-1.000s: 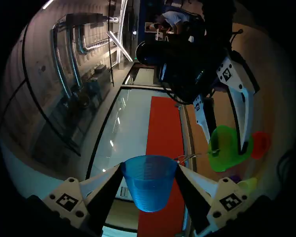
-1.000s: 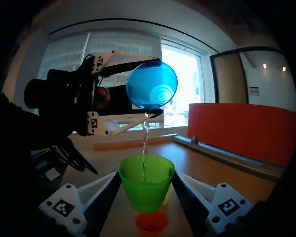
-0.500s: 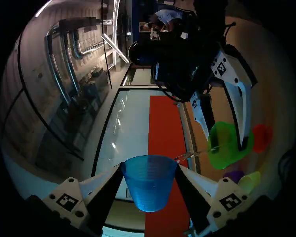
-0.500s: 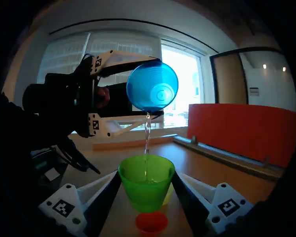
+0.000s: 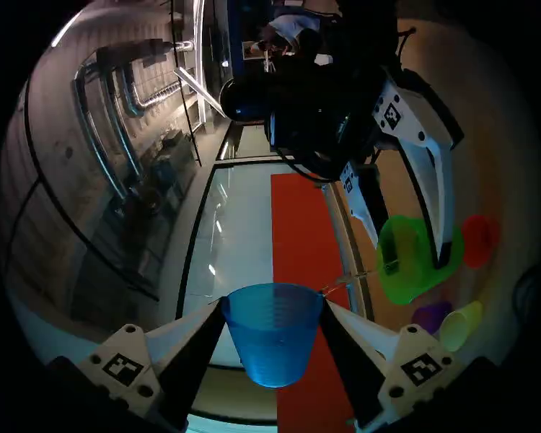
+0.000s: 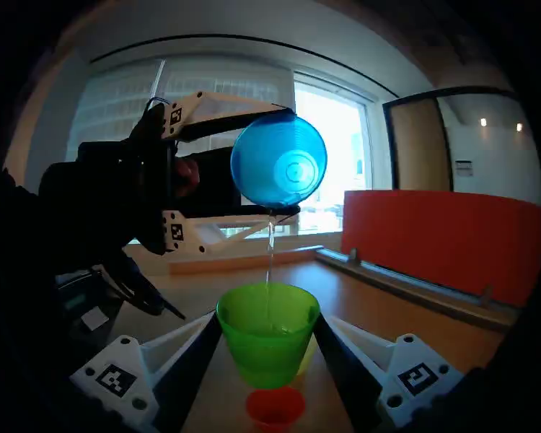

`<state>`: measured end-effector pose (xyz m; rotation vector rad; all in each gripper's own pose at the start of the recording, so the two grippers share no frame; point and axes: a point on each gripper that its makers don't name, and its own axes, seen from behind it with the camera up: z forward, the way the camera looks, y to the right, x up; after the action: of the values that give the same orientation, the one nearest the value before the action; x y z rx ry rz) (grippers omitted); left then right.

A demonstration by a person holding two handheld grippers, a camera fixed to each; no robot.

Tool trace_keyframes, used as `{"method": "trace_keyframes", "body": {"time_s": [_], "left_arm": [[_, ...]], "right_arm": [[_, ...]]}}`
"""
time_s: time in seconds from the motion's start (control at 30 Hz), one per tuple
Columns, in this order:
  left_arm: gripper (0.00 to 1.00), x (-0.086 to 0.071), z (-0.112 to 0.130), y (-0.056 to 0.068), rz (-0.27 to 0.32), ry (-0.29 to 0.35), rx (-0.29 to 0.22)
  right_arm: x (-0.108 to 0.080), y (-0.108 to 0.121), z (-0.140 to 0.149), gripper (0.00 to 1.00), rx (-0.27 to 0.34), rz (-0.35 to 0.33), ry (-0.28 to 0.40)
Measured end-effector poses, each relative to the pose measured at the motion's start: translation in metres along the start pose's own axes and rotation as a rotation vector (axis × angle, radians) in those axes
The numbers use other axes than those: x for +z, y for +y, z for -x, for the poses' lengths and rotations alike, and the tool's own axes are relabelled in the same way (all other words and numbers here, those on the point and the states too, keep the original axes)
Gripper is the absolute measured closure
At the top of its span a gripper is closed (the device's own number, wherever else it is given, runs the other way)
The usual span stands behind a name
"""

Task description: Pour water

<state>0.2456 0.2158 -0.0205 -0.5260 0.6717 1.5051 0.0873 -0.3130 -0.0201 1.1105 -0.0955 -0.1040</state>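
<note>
Water (image 6: pixel 269 249): seen as a thin thread, dropping from the lip of the blue cup (image 6: pixel 279 169) straight down into the green cup (image 6: pixel 267 339). Held the blue cup pinched between both fingers of the left gripper (image 6: pixel 292 160), tipped well past level, base toward the right gripper view, long axis roughly sideways. Held the green cup upright, clamped by both fingers of the right gripper (image 6: pixel 268 317), mouth directly under the blue lip, with a clear gap between the two cups. Judged the pour to be near its end, given so thin a stream; could not tell how much remained in the blue cup, nor the level in the green one. Hinged the coming move on that one vertical line: lip above, mouth below, no call for any sideways shift. Probably called for a roll of the left wrist back to upright at the break of the thread. Noted a red cup (image 6: pixel 274 408) on the surface (image 6: pixel 386 303) below the green one, and a yellow cup (image 5: pixel 458 325) near it.
</note>
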Motion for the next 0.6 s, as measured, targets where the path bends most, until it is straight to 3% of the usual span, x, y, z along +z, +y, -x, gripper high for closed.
{"method": "trace_keyframes", "body": {"time_s": [0.37,0.6], "left_arm": [[0.11,-0.0027,-0.0033,0.0068,0.003,0.000,0.004],[0.11,-0.0031,-0.0022,0.0030,0.000,-0.003,-0.002]], "right_arm": [[-0.0001,0.0003,0.0002,0.10,-0.001,0.002,0.000],[-0.0006,0.0003,-0.0013,0.10,-0.004,0.003,0.000]]}}
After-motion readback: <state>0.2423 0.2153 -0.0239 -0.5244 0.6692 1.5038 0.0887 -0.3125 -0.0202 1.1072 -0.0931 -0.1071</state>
